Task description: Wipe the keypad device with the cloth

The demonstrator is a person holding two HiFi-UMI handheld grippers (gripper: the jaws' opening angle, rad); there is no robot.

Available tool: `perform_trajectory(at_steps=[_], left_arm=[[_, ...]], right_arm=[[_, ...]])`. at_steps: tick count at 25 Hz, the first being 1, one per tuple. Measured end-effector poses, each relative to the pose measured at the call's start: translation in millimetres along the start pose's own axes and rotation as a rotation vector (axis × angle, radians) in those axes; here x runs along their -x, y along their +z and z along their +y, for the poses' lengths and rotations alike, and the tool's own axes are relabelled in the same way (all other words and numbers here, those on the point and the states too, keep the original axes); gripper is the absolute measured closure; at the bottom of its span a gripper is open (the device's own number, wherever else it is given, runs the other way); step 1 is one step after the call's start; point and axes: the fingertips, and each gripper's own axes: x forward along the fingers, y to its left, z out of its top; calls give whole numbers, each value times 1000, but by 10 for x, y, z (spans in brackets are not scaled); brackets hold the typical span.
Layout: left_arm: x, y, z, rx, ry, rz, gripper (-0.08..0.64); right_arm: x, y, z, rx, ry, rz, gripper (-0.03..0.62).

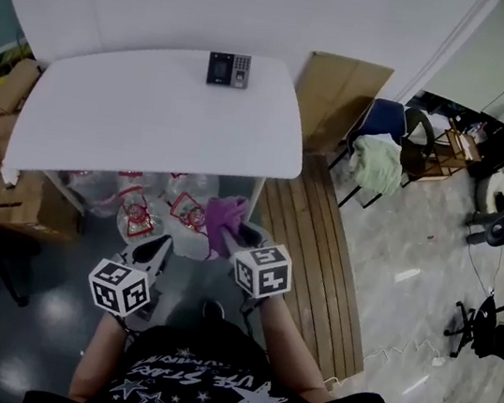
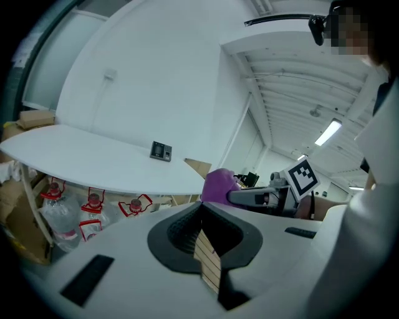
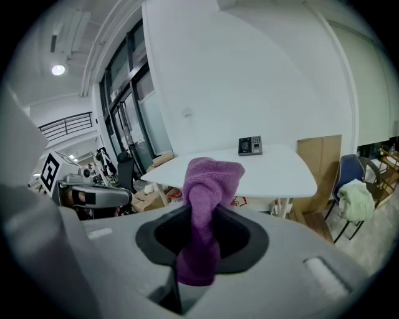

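Note:
The keypad device [image 1: 228, 69] is a small dark box lying at the far edge of the white table [image 1: 132, 120]. It also shows small in the left gripper view as the keypad device [image 2: 161, 151] and in the right gripper view as the keypad device [image 3: 250, 146]. Both grippers hang below and short of the table's near edge. My right gripper [image 1: 233, 233] is shut on a purple cloth [image 3: 209, 180], which sticks up out of its jaws. My left gripper [image 1: 154, 252] is shut with nothing in it [image 2: 201, 210]. The purple cloth [image 2: 218, 185] is beside it to the right.
Several water bottles [image 1: 136, 215] with red handles stand under the table. Cardboard boxes [image 1: 16, 196] sit at the left and a cardboard sheet [image 1: 339, 101] leans at the table's right. A chair with a green cloth [image 1: 377, 159] and wooden slats [image 1: 312, 272] are to the right.

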Motion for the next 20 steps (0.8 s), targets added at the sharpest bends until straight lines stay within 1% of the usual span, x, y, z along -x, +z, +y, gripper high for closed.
perform_trajectory(at_steps=[6, 10, 12, 15, 18, 20], left_arm=[[-205, 223, 105, 19, 70, -52, 551], [-269, 219, 187, 26, 79, -41, 552], [-336, 266, 281, 26, 71, -34, 551], [-469, 439, 499, 40, 42, -49, 551], [-626, 585, 738, 36, 6, -45, 552], [-745, 715, 888, 18, -28, -36, 552]], right_arm=[[-45, 60, -298, -4, 29, 2, 494], [-166, 38, -396, -29, 30, 18, 494], [-283, 53, -402, -29, 31, 33, 494], [-501, 147, -374, -20, 23, 42, 494], [-714, 283, -386, -11, -3, 48, 494], [-875, 465, -452, 2, -33, 45, 494]])
